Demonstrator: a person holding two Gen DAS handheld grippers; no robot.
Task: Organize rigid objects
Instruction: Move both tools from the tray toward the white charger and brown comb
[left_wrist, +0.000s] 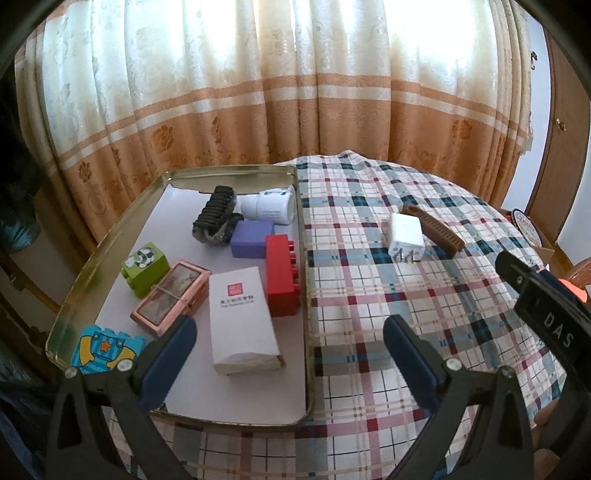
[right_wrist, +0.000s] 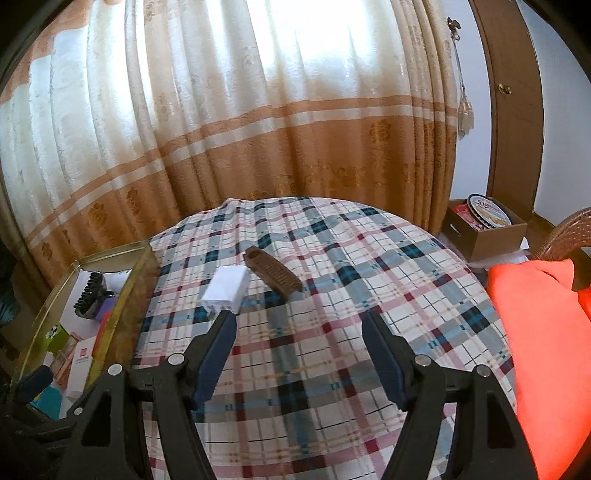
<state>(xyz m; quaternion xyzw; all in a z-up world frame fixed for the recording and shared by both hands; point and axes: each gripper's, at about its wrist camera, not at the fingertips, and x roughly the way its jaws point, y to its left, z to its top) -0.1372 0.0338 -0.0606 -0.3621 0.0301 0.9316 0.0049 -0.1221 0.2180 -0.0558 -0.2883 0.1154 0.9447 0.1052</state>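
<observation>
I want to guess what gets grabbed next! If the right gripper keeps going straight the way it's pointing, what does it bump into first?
Probably just the plaid tablecloth. The right gripper is open and empty, tilted downward. The white charger and brown comb sit ahead, slightly left; depth is unclear.

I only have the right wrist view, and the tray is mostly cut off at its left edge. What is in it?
Observer: The left wrist view shows the gold tray holding a red brick, a purple block, a green box and a white carton, among others.
Operator: Anything still outside it?
Observer: A white charger and a brown comb lie touching on the plaid cloth.
Operator: Left gripper?
Observer: The left gripper is open and empty, above the tray's right rim.
</observation>
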